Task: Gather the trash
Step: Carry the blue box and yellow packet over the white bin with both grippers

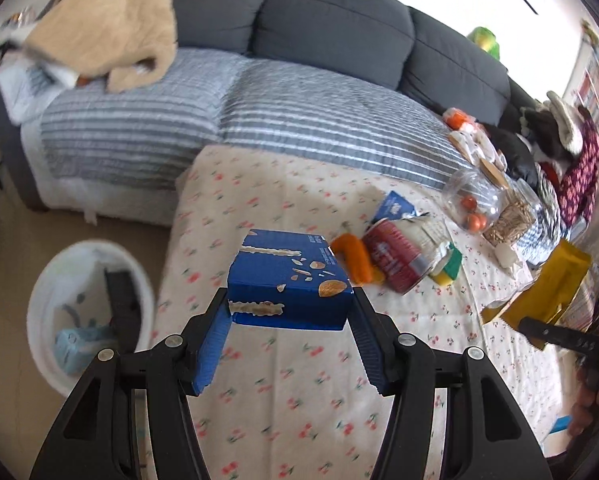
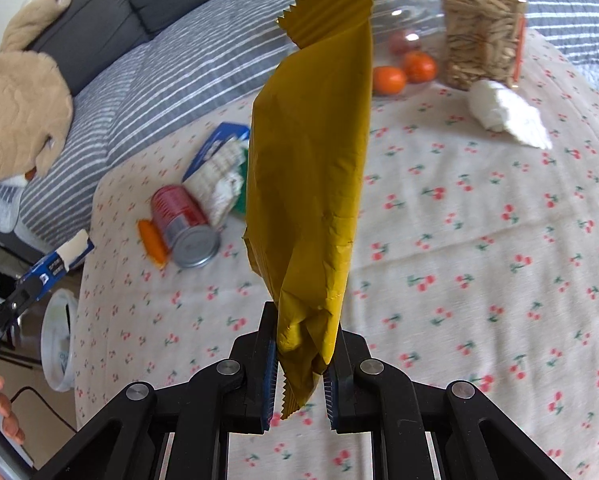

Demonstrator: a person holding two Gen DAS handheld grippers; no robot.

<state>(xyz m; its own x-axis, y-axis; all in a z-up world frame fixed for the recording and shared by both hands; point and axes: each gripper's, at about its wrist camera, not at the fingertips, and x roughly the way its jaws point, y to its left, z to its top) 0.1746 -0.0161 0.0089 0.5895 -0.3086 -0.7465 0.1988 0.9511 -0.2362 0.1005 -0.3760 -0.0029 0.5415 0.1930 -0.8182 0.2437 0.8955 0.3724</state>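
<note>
- Left gripper (image 1: pixel 290 304): jaws about half spread, clamped on both sides of a blue box (image 1: pixel 289 280), held up above the cloth (image 1: pixel 299 380).
- Right gripper (image 2: pixel 301 340): nearly closed, pinching the lower end of a yellow wrapper (image 2: pixel 311 184), which stands up over the table.
- White bin (image 1: pixel 91 312): on the floor left of the table, a pale blue pack inside.
- Red can (image 2: pixel 183 222): on its side on the cloth, touching an orange piece (image 2: pixel 152 240) and a torn carton (image 2: pixel 219 168).
- 2 jars (image 2: pixel 481 24) at the far edge; crumpled tissue (image 2: pixel 503 114) just beside them.
</note>
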